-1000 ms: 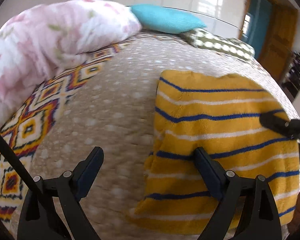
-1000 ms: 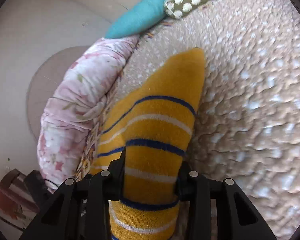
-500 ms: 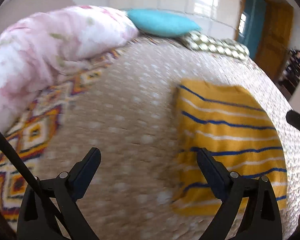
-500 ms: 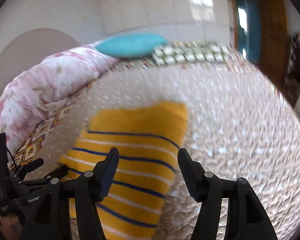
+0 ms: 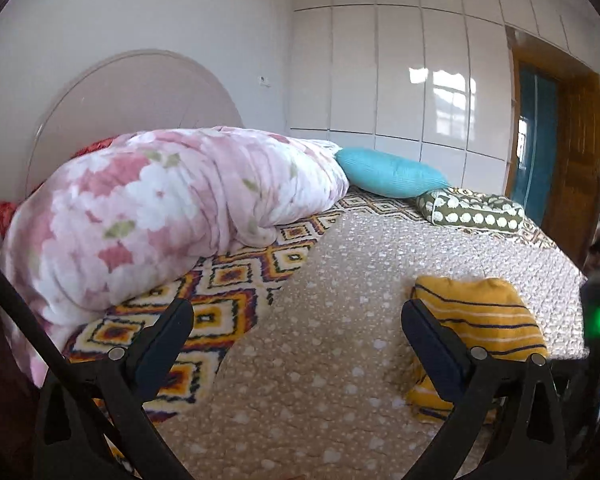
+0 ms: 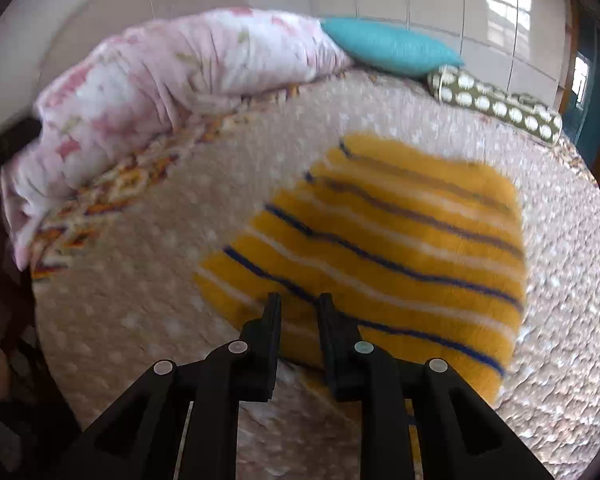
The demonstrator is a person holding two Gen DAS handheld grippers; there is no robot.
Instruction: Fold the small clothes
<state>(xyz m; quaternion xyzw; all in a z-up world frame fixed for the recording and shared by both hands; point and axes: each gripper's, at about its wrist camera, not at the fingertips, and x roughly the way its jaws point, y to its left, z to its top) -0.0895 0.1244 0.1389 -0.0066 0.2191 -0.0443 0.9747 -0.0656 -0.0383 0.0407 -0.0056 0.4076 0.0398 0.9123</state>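
Observation:
A folded yellow garment (image 5: 480, 316) with blue and white stripes lies flat on the beige dotted bedspread (image 5: 340, 320). My left gripper (image 5: 296, 312) hovers over the bedspread to the garment's left, jaws wide and still opening, nothing between them. In the right wrist view the garment (image 6: 400, 232) fills the middle. My right gripper (image 6: 300, 300) hangs over its near left edge with its jaws closing to a narrow gap; no cloth is between them. That view is blurred by motion.
A pink floral quilt (image 5: 160, 208) is heaped at the left on a diamond-patterned blanket (image 5: 228, 292). A teal pillow (image 5: 388, 172) and a green dotted bolster (image 5: 472, 210) lie at the far side. A wooden door (image 5: 572, 160) stands at the right.
The right gripper let go of the garment, rolled upright and drew back, its jaws widening then narrowing. The left gripper lifted off the garment's edge, pulled back and up, and opened wider.

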